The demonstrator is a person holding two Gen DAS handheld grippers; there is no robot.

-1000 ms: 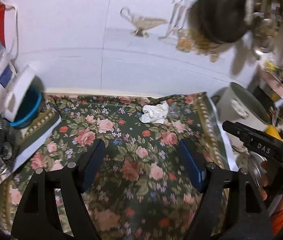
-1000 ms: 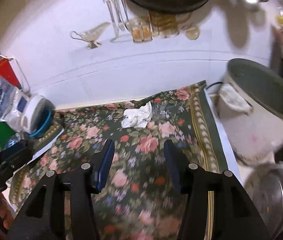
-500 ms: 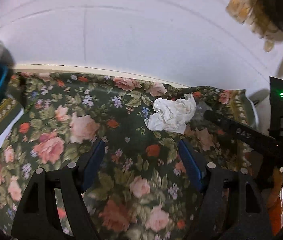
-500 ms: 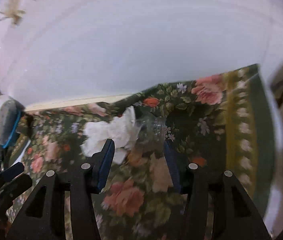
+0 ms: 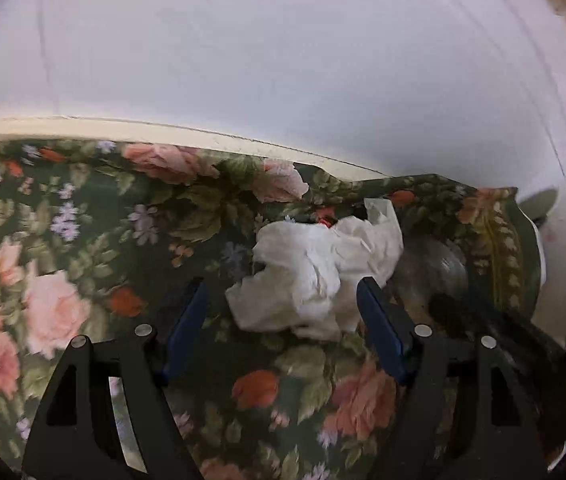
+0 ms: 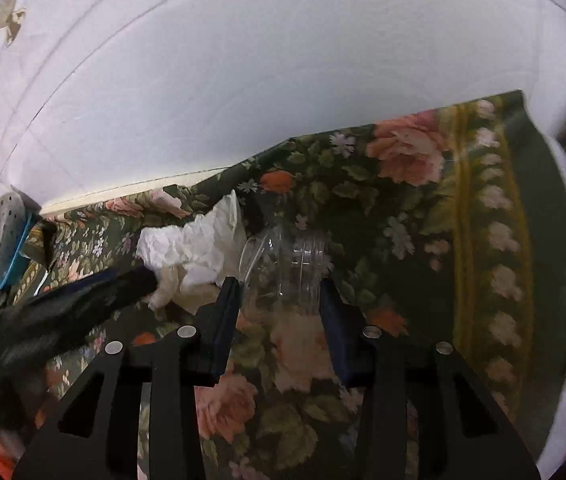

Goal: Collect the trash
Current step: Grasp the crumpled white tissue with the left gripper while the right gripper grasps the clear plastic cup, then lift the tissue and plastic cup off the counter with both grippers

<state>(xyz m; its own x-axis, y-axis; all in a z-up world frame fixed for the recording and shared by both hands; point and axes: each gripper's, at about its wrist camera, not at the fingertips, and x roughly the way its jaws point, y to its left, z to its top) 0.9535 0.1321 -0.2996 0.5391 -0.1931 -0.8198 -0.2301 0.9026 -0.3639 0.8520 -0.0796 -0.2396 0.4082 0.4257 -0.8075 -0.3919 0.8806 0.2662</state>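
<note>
A crumpled white tissue lies on the floral tablecloth near the wall. My left gripper is open, its blue pads either side of the tissue's near edge. The tissue also shows in the right wrist view. A clear plastic cup lies on its side right of the tissue. My right gripper is open, with the cup between its fingertips. The cup shows faintly in the left wrist view.
A white tiled wall rises just behind the cloth's far edge. The left gripper's black body crosses the lower left of the right wrist view. A grey and blue container stands at the far left.
Both grippers have moved forward and down toward the wall. The tissue now sits between the left pads and the cup between the right pads. Both stay open.
</note>
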